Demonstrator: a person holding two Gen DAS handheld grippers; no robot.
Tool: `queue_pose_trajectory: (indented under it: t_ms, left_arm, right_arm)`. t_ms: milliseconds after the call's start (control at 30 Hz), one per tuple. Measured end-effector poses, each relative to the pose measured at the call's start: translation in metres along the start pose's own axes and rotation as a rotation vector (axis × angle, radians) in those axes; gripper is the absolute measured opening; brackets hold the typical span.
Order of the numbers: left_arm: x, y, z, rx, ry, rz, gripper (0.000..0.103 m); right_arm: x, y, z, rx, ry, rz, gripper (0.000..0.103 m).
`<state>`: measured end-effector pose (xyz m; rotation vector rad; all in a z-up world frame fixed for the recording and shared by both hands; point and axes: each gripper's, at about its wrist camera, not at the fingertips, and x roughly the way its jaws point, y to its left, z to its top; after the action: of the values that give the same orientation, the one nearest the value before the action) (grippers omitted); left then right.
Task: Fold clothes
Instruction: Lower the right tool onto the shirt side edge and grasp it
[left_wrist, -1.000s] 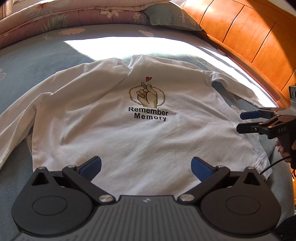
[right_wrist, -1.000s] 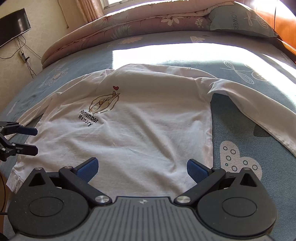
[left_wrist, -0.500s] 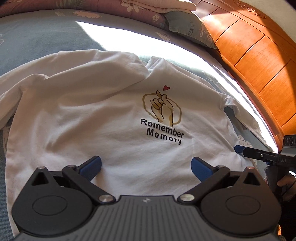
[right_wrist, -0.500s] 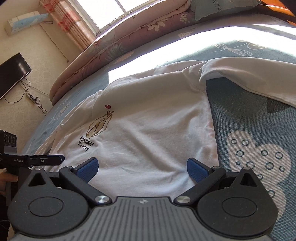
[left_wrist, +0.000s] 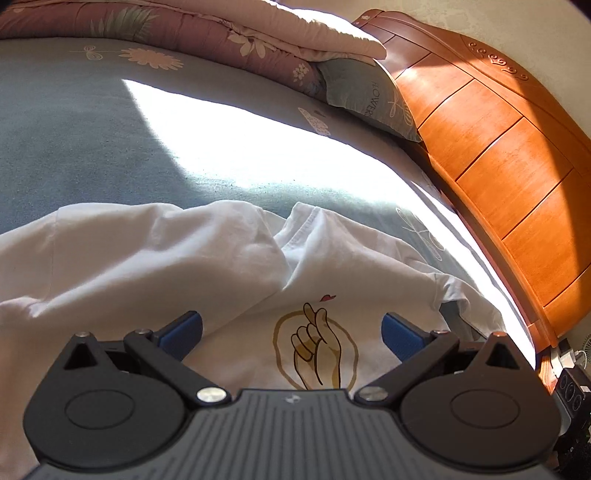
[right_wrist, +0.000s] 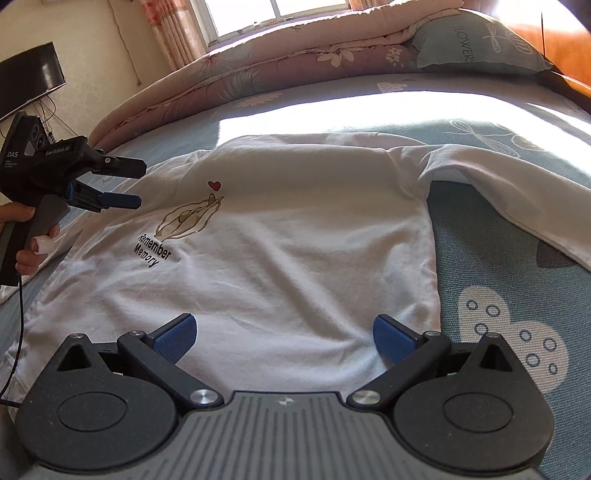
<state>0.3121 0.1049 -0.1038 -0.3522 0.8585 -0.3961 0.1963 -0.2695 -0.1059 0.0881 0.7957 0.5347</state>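
Across the bed (right_wrist: 498, 295), near its foot edge, a white shirt (right_wrist: 295, 258) lies print up, collar toward the pillow (right_wrist: 476, 37). One sleeve (left_wrist: 129, 251) is already doubled over the chest; the other sleeve (right_wrist: 517, 192) trails out over the bedspread toward the headboard (left_wrist: 498, 155) side. The left gripper (right_wrist: 122, 186) hovers above the shirt's folded shoulder with jaws spread and nothing between them. The right gripper (right_wrist: 284, 338) hangs over the hem, also spread and empty. The risk I see: pinching only the top layer, so the body slides unevenly and wrinkles, or dragging the shirt and undoing the folded sleeve.
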Motion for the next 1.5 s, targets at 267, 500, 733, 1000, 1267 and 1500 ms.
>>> queue_pose_trajectory:
  t_ms: [267, 500, 733, 1000, 1267, 1500]
  left_arm:
    - [-0.019, 0.054, 0.004, -0.043, -0.040, 0.230, 0.102]
    - [-0.044, 0.002, -0.016, 0.048, -0.016, 0.126, 0.102]
    - [-0.021, -0.037, -0.061, 0.023, 0.108, -0.070, 0.102]
    - [-0.016, -0.031, -0.068, -0.050, 0.081, -0.074, 0.102]
    - [-0.018, -0.030, -0.072, -0.034, 0.066, -0.076, 0.102]
    - [-0.018, -0.030, -0.073, -0.028, 0.059, -0.076, 0.102]
  right_arm:
    - [-0.003, -0.004, -0.001, 0.010, -0.005, 0.012, 0.103]
    - [-0.010, -0.016, 0.012, 0.089, 0.002, 0.051, 0.103]
    - [-0.020, -0.073, 0.045, 0.299, -0.088, 0.073, 0.103]
    - [0.032, -0.121, 0.074, 0.407, -0.111, 0.164, 0.103]
    - [0.057, -0.148, 0.105, 0.456, -0.264, 0.146, 0.103]
    - [0.037, -0.167, 0.102, 0.485, -0.374, -0.021, 0.103]
